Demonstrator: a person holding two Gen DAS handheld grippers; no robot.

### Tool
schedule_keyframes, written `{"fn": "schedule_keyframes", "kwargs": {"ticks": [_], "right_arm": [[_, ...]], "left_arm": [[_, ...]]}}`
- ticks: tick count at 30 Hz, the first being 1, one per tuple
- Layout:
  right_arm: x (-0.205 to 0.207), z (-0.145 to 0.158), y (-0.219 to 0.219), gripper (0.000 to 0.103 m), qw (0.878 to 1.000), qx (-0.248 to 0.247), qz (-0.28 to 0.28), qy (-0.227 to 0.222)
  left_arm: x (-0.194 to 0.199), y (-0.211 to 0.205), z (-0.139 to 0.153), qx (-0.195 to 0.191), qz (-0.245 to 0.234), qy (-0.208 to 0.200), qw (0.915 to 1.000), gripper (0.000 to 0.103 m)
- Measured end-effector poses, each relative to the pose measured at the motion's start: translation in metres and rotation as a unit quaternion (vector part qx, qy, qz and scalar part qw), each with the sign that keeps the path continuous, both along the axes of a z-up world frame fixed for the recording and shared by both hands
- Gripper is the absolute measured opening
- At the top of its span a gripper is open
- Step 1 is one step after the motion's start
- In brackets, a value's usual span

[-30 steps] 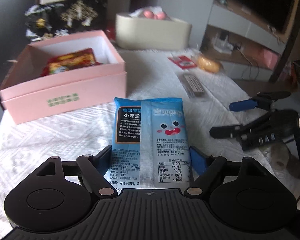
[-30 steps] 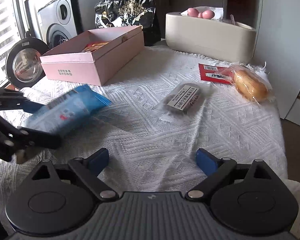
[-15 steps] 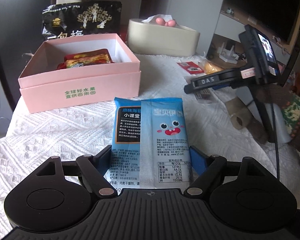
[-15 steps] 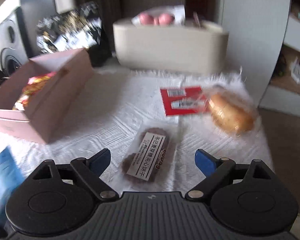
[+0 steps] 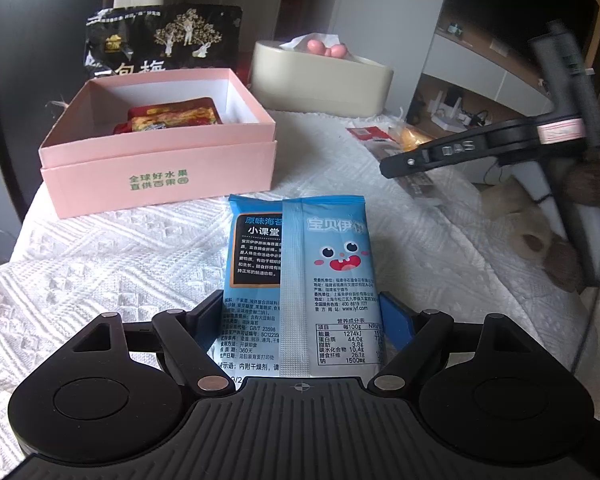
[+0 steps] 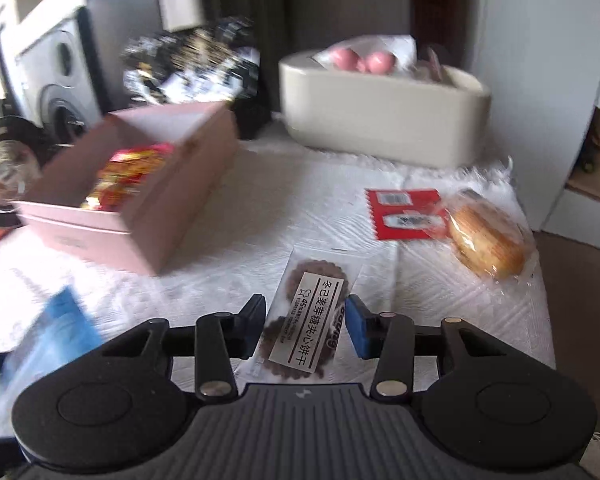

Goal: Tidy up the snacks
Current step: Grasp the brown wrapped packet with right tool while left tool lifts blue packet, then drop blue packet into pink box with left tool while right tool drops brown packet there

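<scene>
Holding a flat light-blue foil snack packet [image 5: 300,280] upright between its fingers, the left gripper [image 5: 304,322] hangs over the white textured tablecloth [image 5: 100,272], just in front of the open pink cardboard box [image 5: 160,160] that already contains a red snack pack [image 5: 172,118]. The right gripper [image 6: 306,326] has just been closing, and a clear-wrapped packet of dark round biscuits with a white label [image 6: 308,320] now sits between its blue pads; they appear to press its sides, though blur makes firm contact hard to confirm. A red sachet [image 6: 406,212] and a wrapped golden bun [image 6: 488,240] lie further right on the cloth. To do this well, the biscuit packet likely needs a gentle squeeze so nothing cracks, then a level lift clear of the cloth before it heads for the box.
</scene>
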State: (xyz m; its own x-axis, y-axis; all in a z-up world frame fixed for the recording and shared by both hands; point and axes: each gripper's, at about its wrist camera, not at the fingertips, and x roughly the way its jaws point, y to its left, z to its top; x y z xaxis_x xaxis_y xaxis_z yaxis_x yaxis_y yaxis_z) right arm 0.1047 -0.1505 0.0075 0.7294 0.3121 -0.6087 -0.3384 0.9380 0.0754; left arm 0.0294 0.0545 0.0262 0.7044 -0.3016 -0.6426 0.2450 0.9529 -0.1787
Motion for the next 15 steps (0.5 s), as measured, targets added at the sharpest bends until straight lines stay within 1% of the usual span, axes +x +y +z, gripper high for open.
{"fn": "schedule_keyframes", "kwargs": {"ticks": [7, 8, 10, 12, 15], "right_arm": [[-0.046, 0.014, 0.019, 0.043, 0.997, 0.001, 0.08, 0.003], [-0.051, 0.016, 0.022, 0.043, 0.996, 0.002, 0.087, 0.002], [-0.06, 0.019, 0.026, 0.043, 0.995, 0.004, 0.101, -0.001], [-0.069, 0.024, 0.03, 0.043, 0.994, 0.003, 0.111, -0.008], [-0.082, 0.032, 0.036, 0.043, 0.992, 0.004, 0.124, -0.026]], "left_arm": [[-0.012, 0.003, 0.007, 0.014, -0.002, -0.003, 0.9999, 0.086], [-0.014, 0.006, 0.01, 0.013, -0.003, -0.003, 0.9999, 0.086], [-0.018, 0.017, 0.019, -0.006, -0.003, -0.004, 1.0, 0.086], [-0.02, 0.036, 0.036, -0.024, 0.018, -0.024, 0.9993, 0.086], [-0.016, 0.064, 0.067, -0.02, 0.066, -0.078, 0.9945, 0.086]]}}
